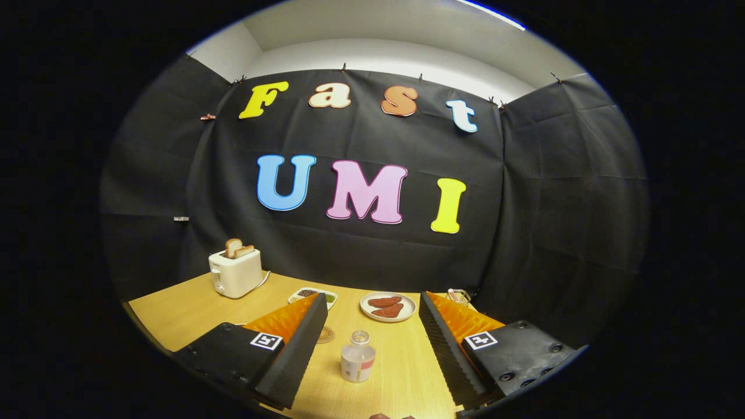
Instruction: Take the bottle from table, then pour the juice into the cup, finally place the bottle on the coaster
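A small clear bottle (358, 362) with a pale label stands upright on the wooden table (192, 311), between my two fingers and slightly ahead of them. My gripper (372, 334) is open wide, and neither finger touches the bottle. A round coaster (325, 334) lies flat on the table just beyond the left finger, partly hidden by it. At the near edge of the table, a dark rim (391, 416) shows below the bottle; I cannot tell what it is.
A white toaster (236, 272) with bread slices stands at the far left. A white plate (387, 306) with reddish-brown food sits beyond the bottle. A small rectangular dish (308, 294) lies left of the plate. A small object (458, 296) sits behind the right finger.
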The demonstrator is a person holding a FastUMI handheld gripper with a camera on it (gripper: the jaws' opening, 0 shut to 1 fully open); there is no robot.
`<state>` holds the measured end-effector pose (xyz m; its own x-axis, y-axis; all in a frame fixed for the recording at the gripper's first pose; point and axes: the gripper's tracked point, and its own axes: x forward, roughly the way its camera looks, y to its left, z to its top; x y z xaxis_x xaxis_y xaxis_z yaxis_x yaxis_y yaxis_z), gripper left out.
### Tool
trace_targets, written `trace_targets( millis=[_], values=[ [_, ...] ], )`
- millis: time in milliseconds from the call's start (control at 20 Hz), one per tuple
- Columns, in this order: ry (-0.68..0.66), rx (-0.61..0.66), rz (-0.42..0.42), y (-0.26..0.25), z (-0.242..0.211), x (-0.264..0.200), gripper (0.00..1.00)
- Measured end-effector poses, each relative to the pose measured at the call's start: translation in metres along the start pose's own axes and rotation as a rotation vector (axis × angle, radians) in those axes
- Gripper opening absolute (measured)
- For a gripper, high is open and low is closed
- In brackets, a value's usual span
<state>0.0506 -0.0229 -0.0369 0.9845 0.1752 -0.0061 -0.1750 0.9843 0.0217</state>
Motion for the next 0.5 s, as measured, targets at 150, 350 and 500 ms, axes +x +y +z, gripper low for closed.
trace_targets(
  millis=[150, 350, 500],
  values=[
    [0.012, 0.027, 0.042, 0.000, -0.019, 0.017, 0.97],
    [0.022, 0.050, 0.051, -0.002, -0.048, 0.042, 0.97],
    [0.040, 0.053, 0.049, -0.003, -0.066, 0.054, 0.97]
  ],
)
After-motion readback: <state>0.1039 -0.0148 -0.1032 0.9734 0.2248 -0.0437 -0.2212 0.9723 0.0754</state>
